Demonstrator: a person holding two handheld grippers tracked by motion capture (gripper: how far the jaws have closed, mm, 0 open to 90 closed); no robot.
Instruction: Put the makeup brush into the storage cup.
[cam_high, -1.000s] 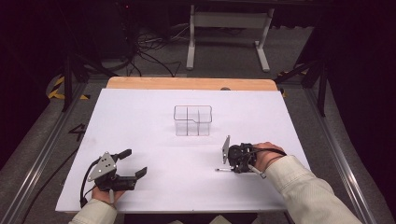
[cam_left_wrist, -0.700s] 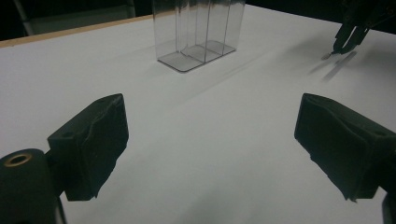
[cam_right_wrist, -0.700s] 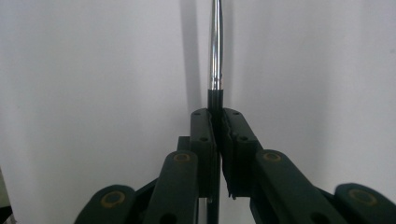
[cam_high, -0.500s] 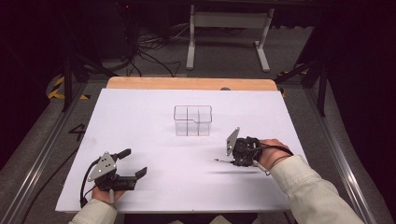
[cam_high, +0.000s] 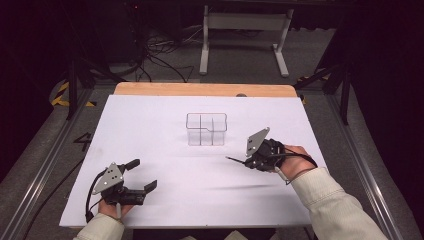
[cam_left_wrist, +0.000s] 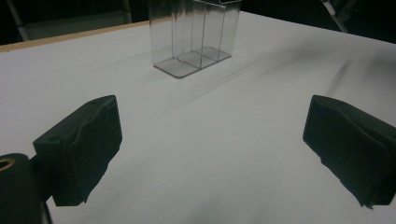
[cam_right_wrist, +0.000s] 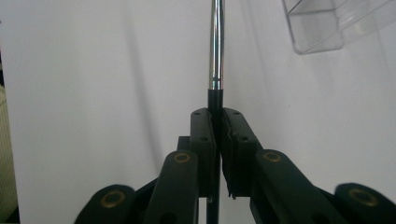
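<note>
my right gripper (cam_right_wrist: 217, 122) jaws are clamped on a thin metal rod (cam_right_wrist: 215, 42), left gripper (cam_high: 139, 174) jaws wide open, empty; I'd line the rod up over the clear divided box (cam_high: 206, 129) before lowering

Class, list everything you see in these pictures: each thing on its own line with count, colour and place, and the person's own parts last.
Organiser: one, clear plastic with compartments, standing mid-table, nothing visible inside.
Pen-like rod: one, silver shaft with a black end, clamped in the right hand-held gripper and sticking out past its jaws.
Table cover: one, white, spread over the table.
Table edge: one, light wood, along the far side.
Frame: one, white metal, on the floor beyond the table.
Cables: several, black, on the floor at far left.
Left hand-held gripper: one, black, near left of table, jaws wide apart.
Right hand-held gripper: one, black, right of the organiser.
Sleeve: pale, on the right forearm.
</note>
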